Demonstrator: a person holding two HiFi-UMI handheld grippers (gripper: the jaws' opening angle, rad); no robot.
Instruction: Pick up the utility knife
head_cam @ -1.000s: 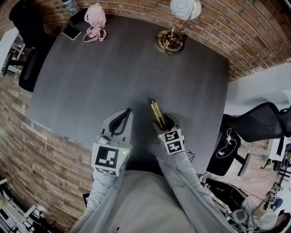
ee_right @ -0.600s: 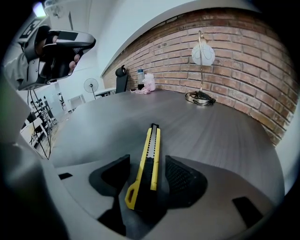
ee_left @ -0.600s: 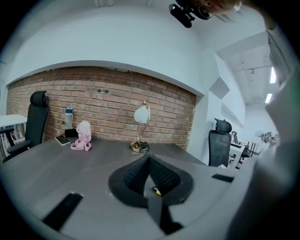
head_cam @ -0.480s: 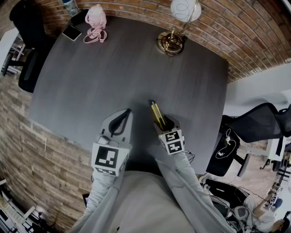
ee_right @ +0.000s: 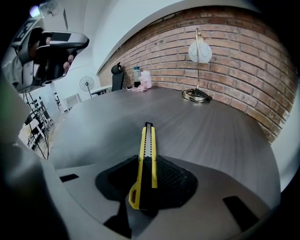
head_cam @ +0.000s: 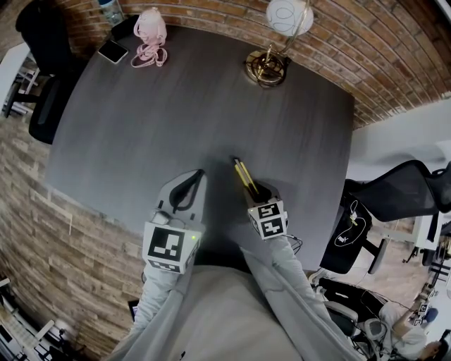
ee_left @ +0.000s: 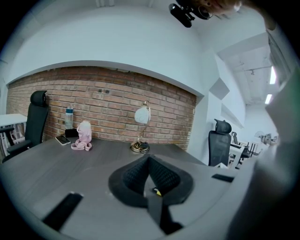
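Desk (head_cam: pixel 211 106), tool (ee_right: pixel 149 161) newly tight on knife (ee_right: pixel 149 140)

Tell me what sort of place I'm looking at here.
Likely an office or meeting room: a large dark table stands against a brick wall, black office chairs sit beside it, and a lamp stands at the table's far edge.

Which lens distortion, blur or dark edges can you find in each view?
Head view: fisheye bows the table edges and brick wall. Left gripper view: black corners, wall arched, near foreground soft. Right gripper view: black corners, curved wall, utility knife in focus.
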